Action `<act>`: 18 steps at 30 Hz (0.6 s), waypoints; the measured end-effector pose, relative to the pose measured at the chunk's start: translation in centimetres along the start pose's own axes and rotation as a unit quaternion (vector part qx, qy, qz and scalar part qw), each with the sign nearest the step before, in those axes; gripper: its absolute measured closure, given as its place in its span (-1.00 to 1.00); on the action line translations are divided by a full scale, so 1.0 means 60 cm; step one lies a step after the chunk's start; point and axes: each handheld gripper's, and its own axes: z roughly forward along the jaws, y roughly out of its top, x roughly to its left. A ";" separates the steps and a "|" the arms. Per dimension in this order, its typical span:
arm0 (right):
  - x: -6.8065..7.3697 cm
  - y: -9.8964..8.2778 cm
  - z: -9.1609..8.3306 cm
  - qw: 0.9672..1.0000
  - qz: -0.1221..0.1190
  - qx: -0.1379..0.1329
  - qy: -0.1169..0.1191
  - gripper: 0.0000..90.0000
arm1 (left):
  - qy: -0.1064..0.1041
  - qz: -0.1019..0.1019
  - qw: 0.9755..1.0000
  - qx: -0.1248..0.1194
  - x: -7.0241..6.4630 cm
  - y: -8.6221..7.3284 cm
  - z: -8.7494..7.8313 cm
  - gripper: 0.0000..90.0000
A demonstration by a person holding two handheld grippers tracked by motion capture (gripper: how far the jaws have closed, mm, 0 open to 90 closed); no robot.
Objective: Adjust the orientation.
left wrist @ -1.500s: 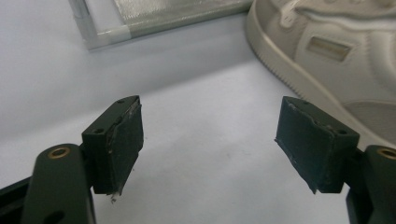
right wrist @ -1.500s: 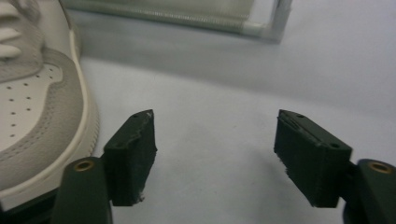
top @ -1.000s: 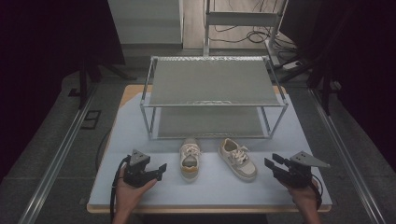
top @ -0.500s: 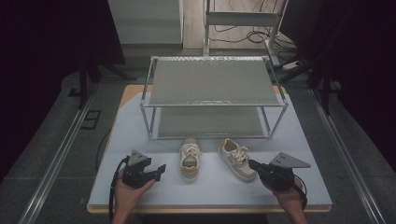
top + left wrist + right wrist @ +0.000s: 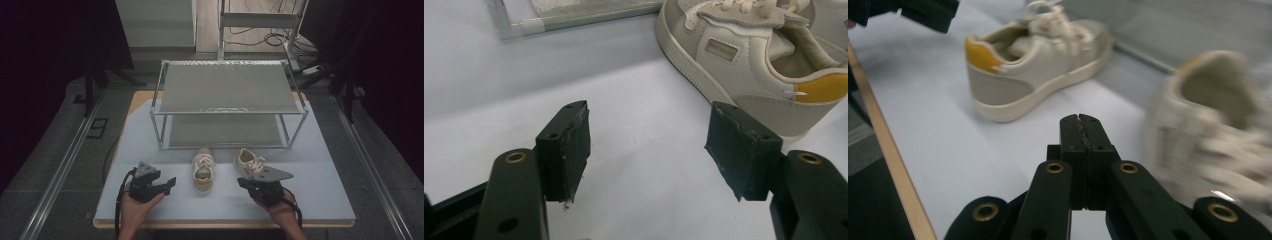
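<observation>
A: Two shoes on the table before the rack (image 5: 230, 95): left shoe (image 5: 203, 170), right shoe (image 5: 251, 161).
B: Right gripper (image 5: 246, 183) just closed, pinched empty beside the right shoe; left gripper (image 5: 172, 182) gapes wide, empty.

Two cream low-top sneakers with white laces, side by side on the pale blue table, just in front of the rack. Left shoe (image 5: 203, 170): upright on its sole, toe towards the rack, yellow patch at the heel, mouth open upward. Right shoe (image 5: 250, 161): also upright, angled slightly, heel nearer the table's near edge, partly hidden there.
</observation>
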 end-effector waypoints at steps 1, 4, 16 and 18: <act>0.005 0.002 0.010 1.000 -0.003 0.004 0.005 0.98 | 0.000 -0.001 1.000 0.000 0.000 0.000 0.000 -0.25; 0.016 0.007 0.037 1.000 -0.007 0.013 0.016 0.98 | -0.003 -0.002 1.000 0.000 0.001 -0.001 -0.001 -0.25; 0.040 0.011 0.111 0.998 -0.017 0.048 0.027 0.98 | -0.003 -0.008 1.000 0.001 0.004 -0.001 -0.003 -0.28; 0.043 0.012 0.119 0.998 -0.016 0.049 0.031 0.98 | -0.005 -0.009 1.000 -0.001 0.006 -0.001 -0.003 -0.28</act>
